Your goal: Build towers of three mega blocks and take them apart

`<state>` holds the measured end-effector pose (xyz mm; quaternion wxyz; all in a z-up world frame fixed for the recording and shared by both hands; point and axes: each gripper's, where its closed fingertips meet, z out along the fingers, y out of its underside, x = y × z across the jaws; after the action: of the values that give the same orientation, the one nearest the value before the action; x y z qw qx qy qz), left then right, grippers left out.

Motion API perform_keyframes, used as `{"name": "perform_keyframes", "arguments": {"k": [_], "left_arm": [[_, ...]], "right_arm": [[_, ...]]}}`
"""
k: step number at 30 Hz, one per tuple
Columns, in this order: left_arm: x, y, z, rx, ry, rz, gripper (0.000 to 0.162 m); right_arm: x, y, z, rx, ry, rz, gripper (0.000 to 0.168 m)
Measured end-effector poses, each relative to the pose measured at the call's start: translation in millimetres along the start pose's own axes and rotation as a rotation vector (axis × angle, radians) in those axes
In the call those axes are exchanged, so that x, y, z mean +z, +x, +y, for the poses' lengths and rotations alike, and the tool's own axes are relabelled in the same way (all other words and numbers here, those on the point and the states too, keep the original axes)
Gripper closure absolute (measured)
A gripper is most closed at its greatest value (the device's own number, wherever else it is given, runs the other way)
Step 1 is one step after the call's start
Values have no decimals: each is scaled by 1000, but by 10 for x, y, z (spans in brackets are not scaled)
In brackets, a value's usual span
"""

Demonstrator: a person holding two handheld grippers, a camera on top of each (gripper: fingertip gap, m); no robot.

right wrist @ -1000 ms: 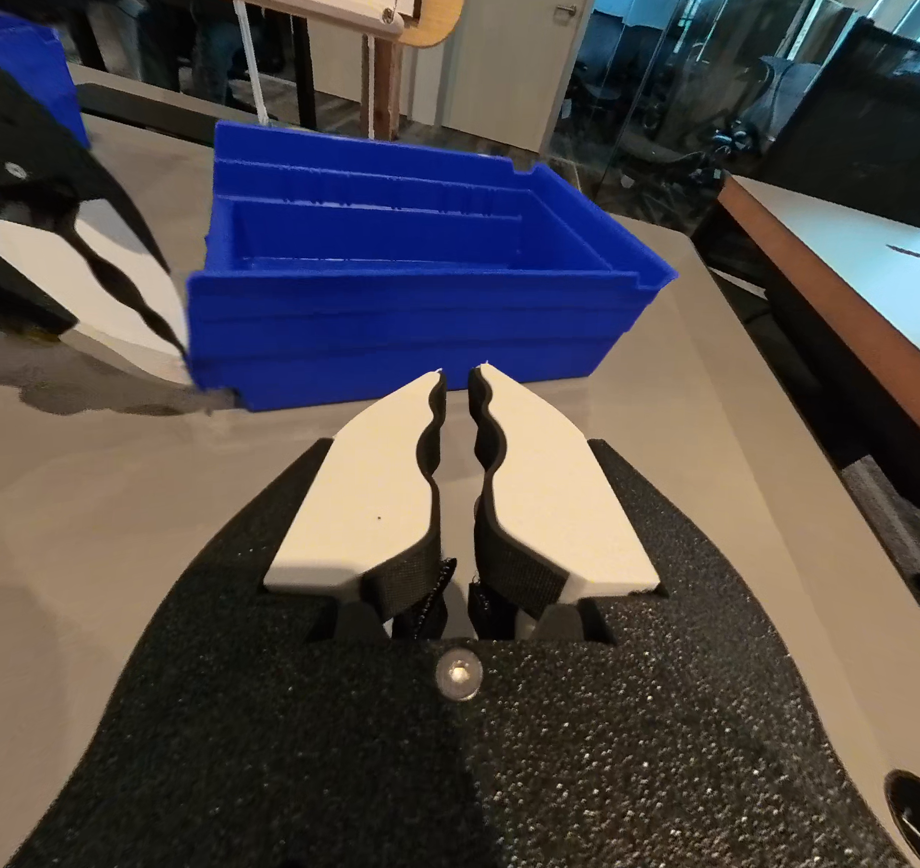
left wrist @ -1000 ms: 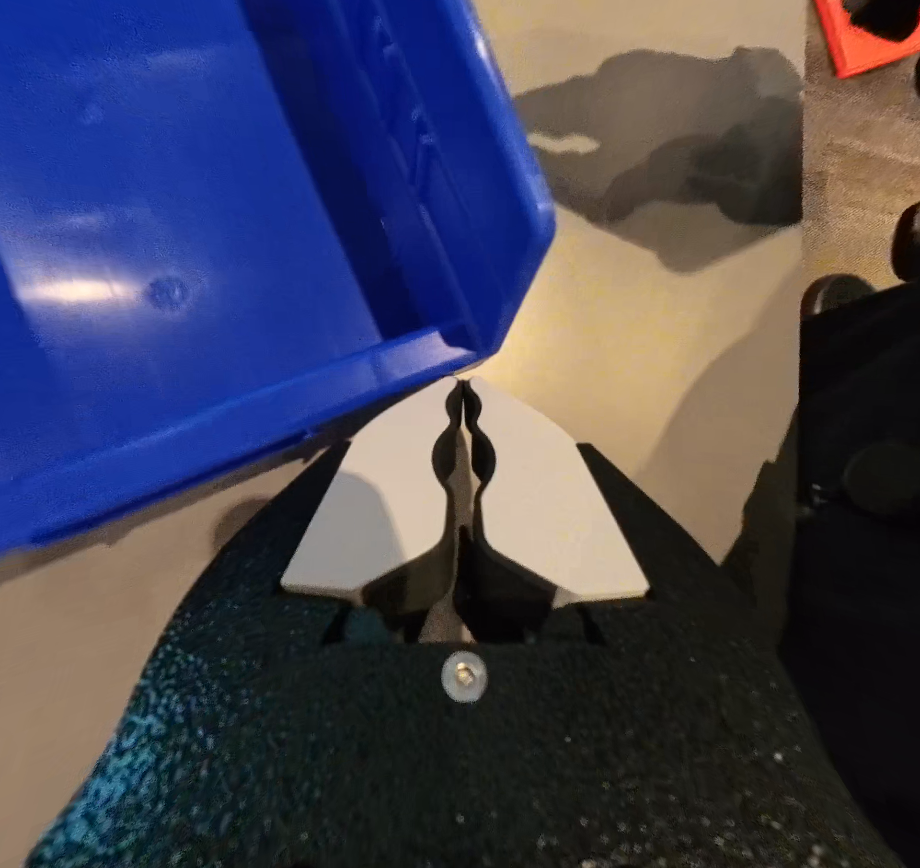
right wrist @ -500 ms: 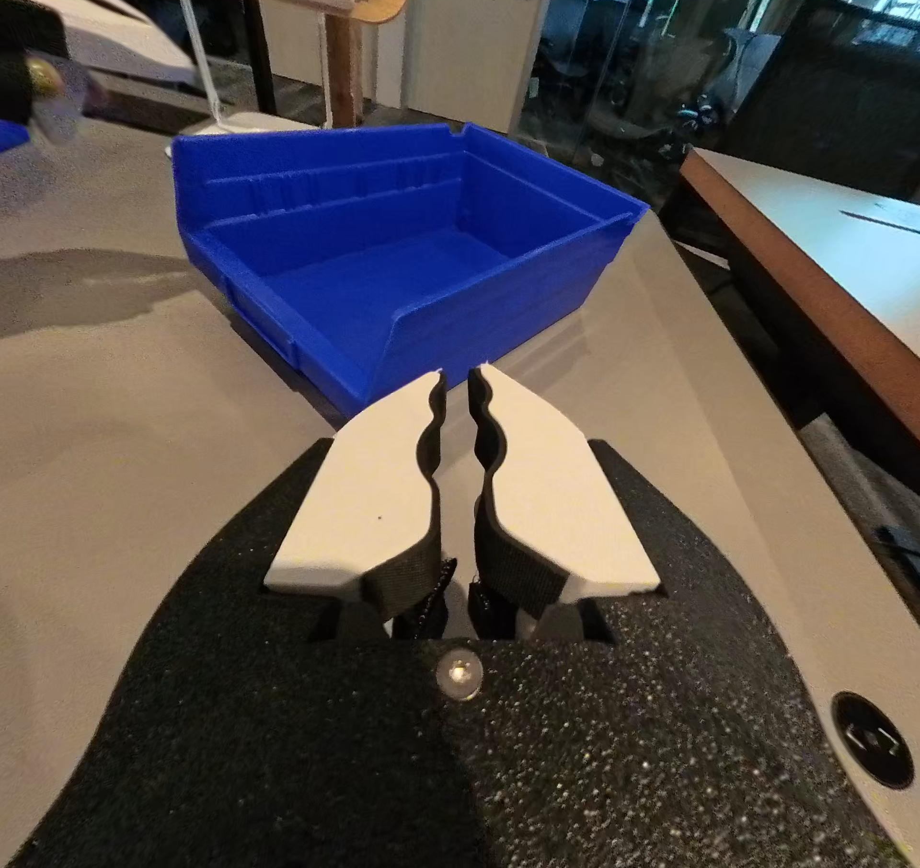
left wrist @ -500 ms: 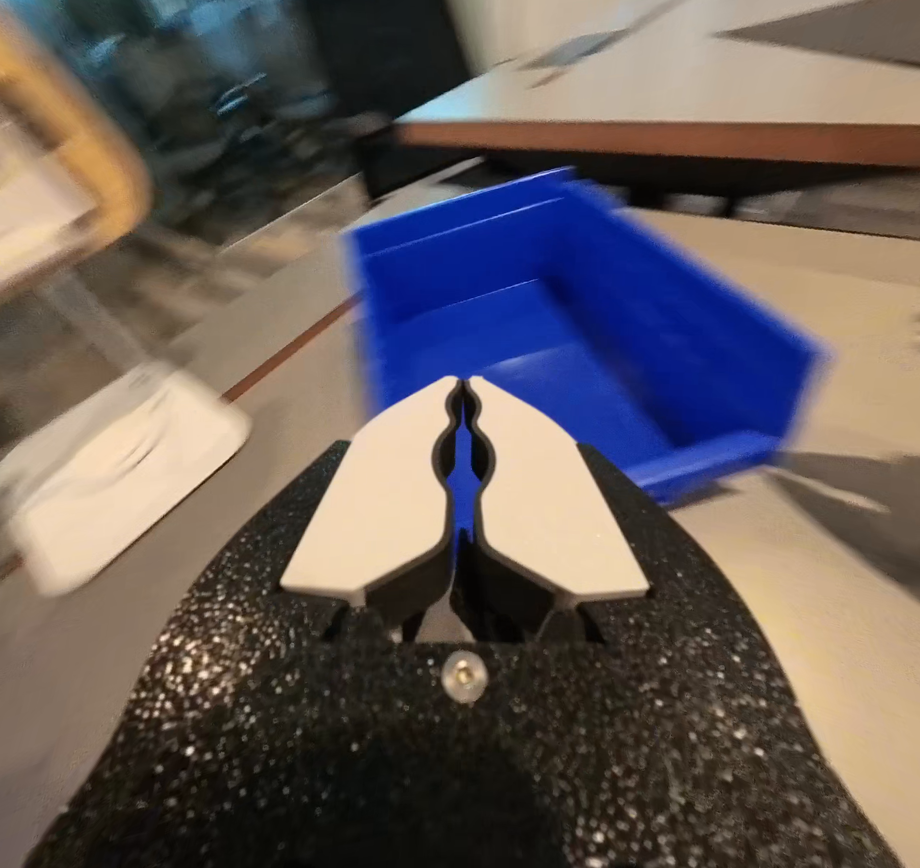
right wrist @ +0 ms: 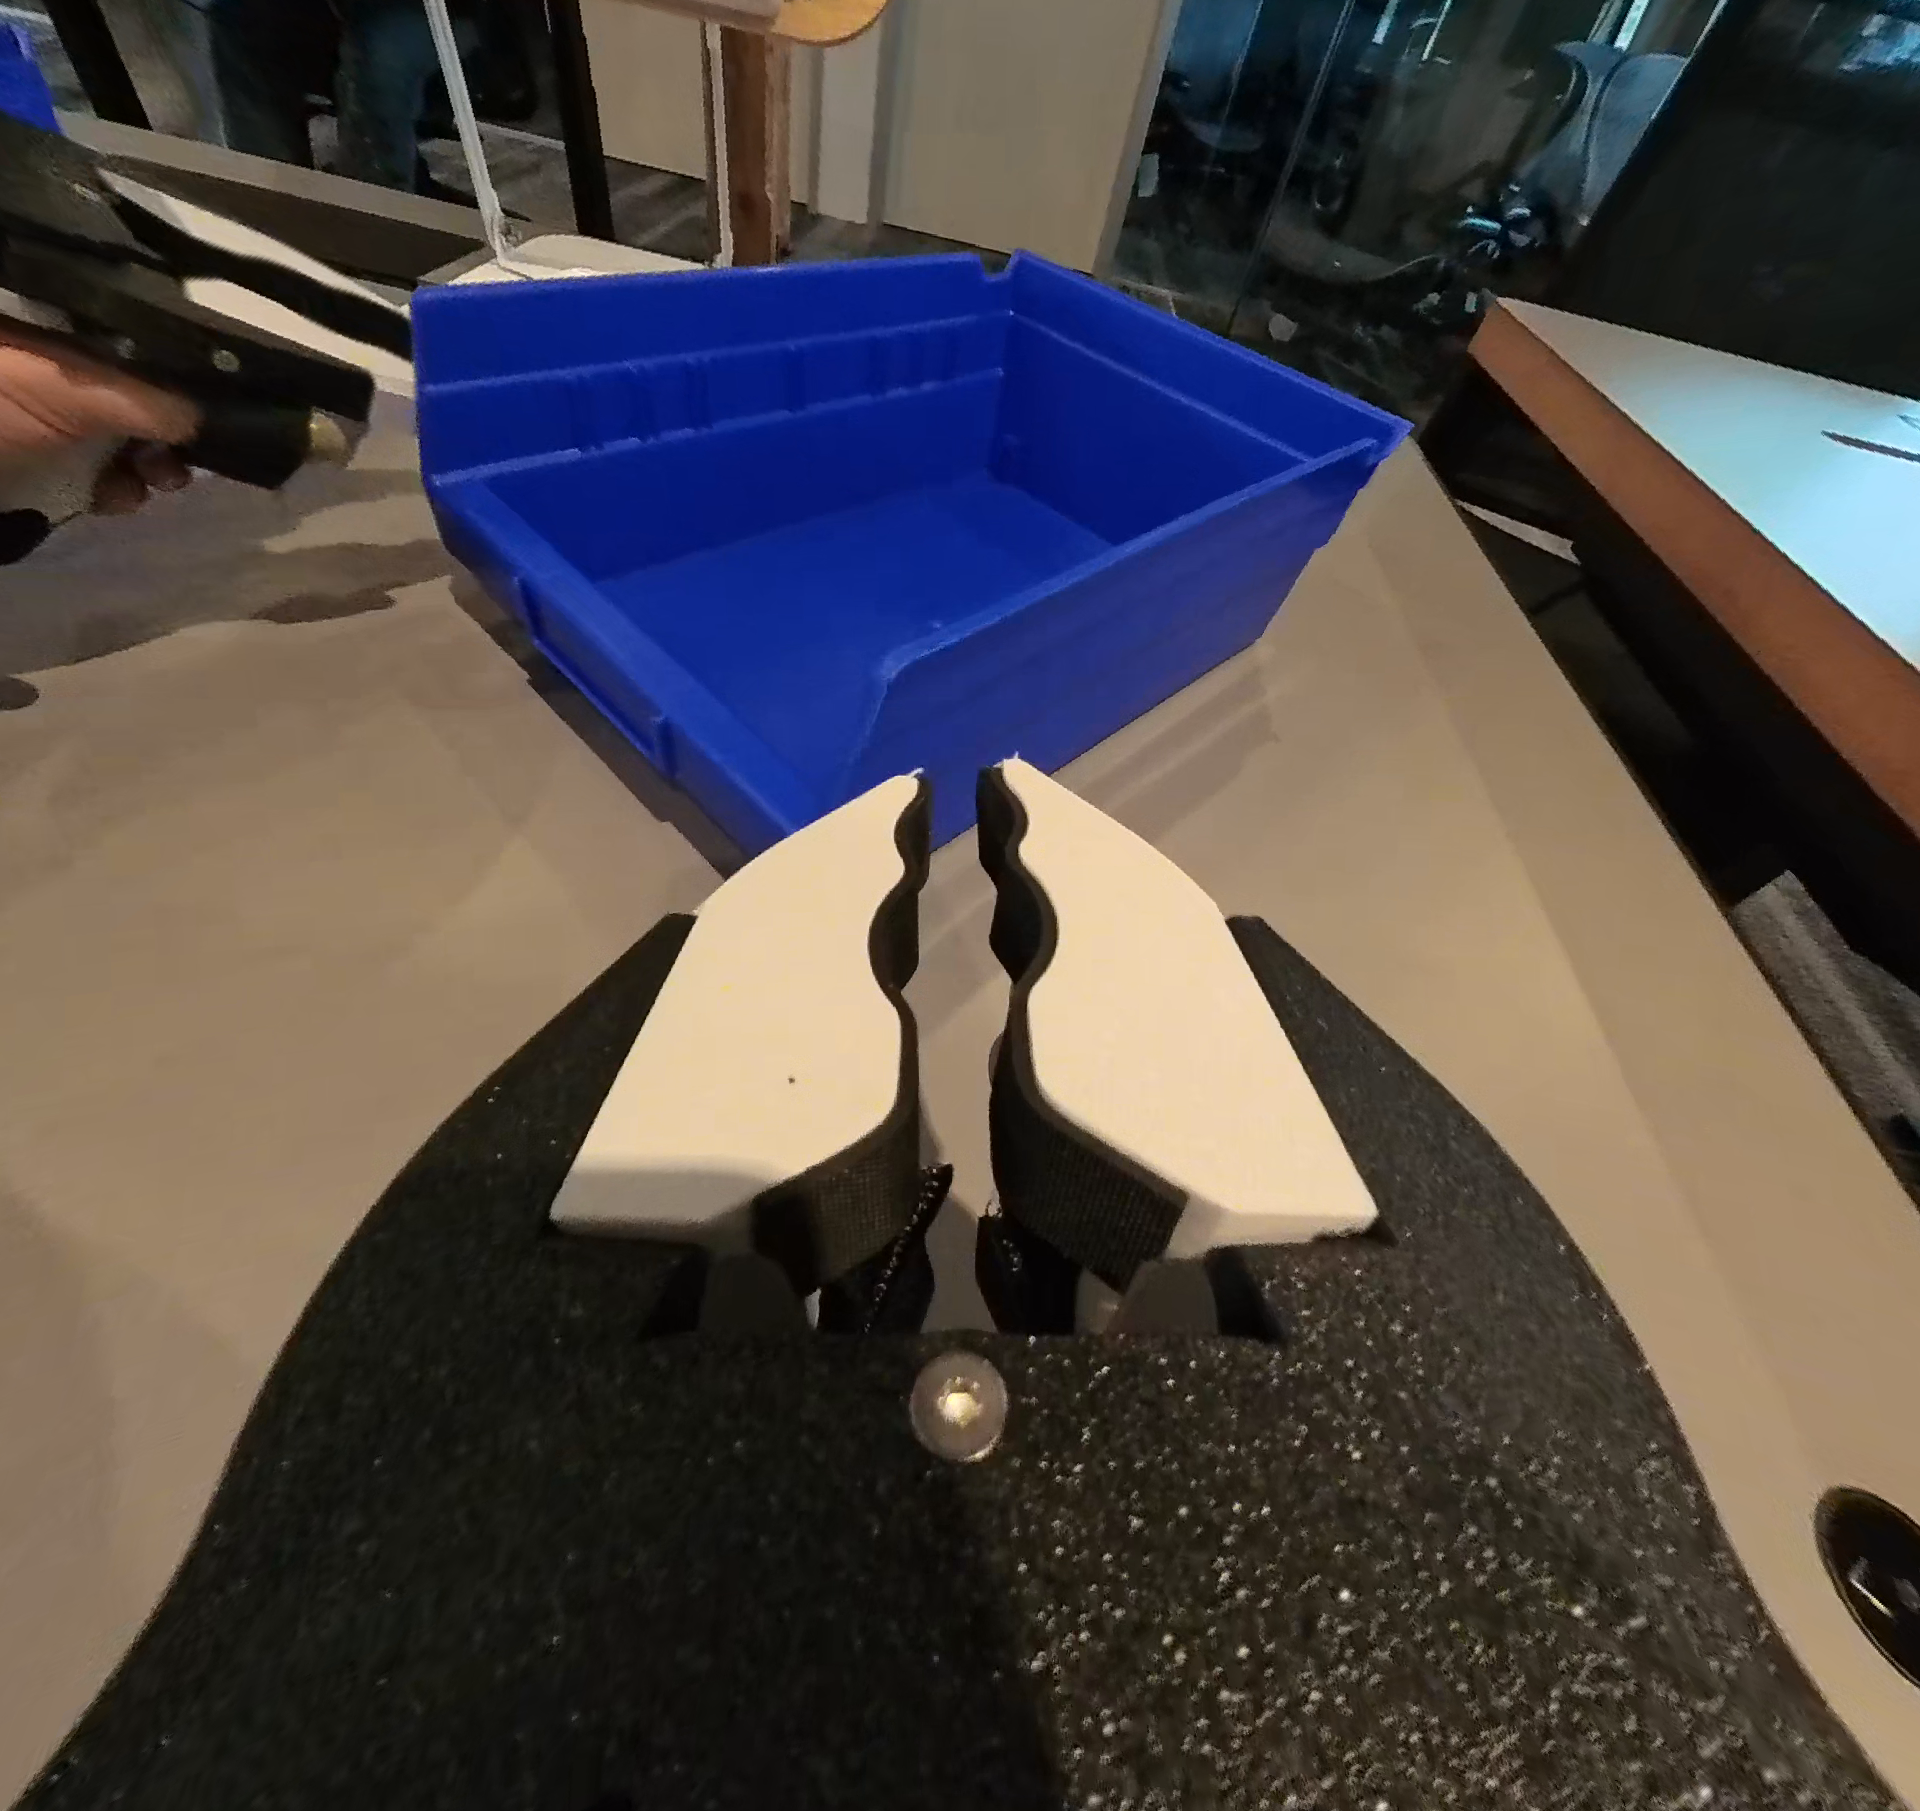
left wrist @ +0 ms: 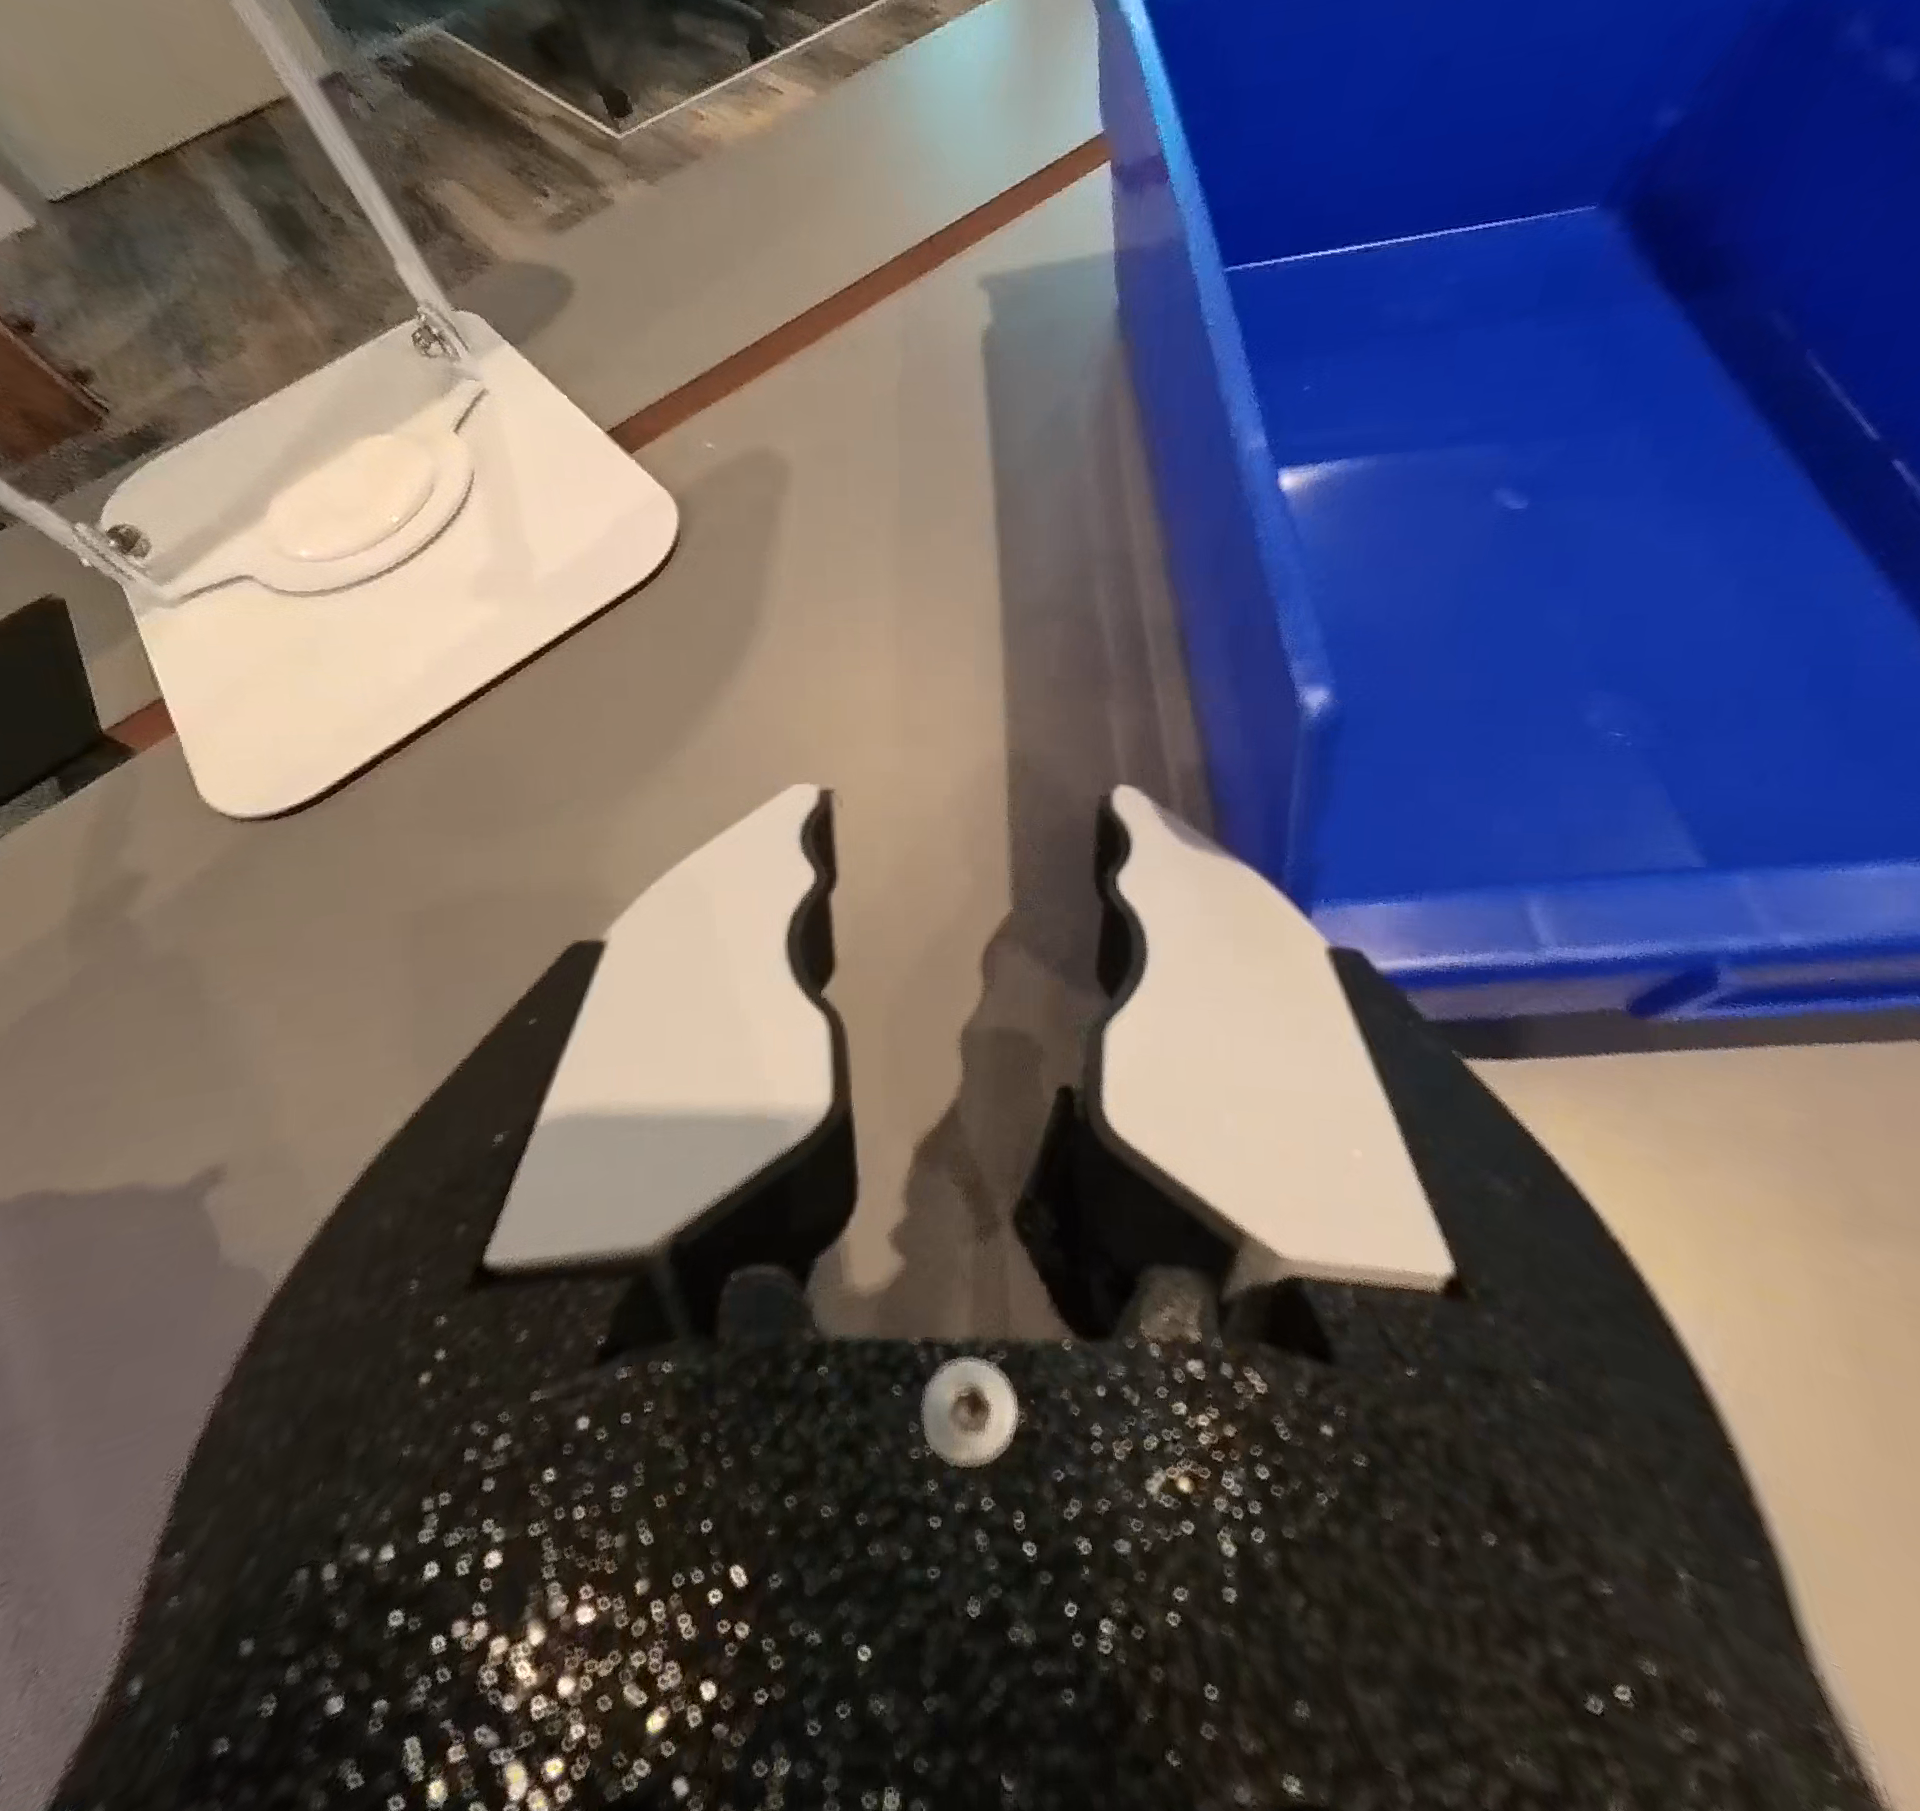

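Your worktop (right wrist: 312, 930) fills the lower half of both views, grey and matte. No mega blocks show anywhere in either view, so the task's pieces must lie outside what these cameras catch.

The blue bin (right wrist: 935, 556) sits mid-frame in the right wrist view and at the right edge of the left wrist view (left wrist: 1558, 514). It stands upright on the worktop with one low, cut-down front wall, and the floor that shows is bare. It looks like stiff moulded plastic, probably light when empty and smooth enough to slide; if you move it, take the thin rim or the low front lip.

At the left of the left wrist view a white stand base (left wrist: 384, 598) rests on the worktop edge.

Your left gripper (left wrist: 961, 811) hangs just beside the bin's near corner, fingers spread wide and holding nothing. Your right gripper (right wrist: 951, 785) points at the bin's low front — fingers nearly together, a narrow slit between them, nothing gripped.

Mega blocks, when you reach them, should be hard, light and slick — pinch the flat side walls, not the studs.
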<state>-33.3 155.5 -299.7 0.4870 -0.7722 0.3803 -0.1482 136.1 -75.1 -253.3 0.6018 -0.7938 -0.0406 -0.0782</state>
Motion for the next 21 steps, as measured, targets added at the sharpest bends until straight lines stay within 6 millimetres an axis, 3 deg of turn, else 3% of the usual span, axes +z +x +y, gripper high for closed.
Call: {"name": "perform_keyframes", "arguments": {"k": [8, 21], "left_arm": [[18, 395, -63, -12, 2, 141, 114], [193, 1398, -352, 109, 75, 300, 116]], "right_arm": [[-11, 29, 6, 8, -2, 7, 160], [-109, 114, -14, 1, 5, 48, 160]]}}
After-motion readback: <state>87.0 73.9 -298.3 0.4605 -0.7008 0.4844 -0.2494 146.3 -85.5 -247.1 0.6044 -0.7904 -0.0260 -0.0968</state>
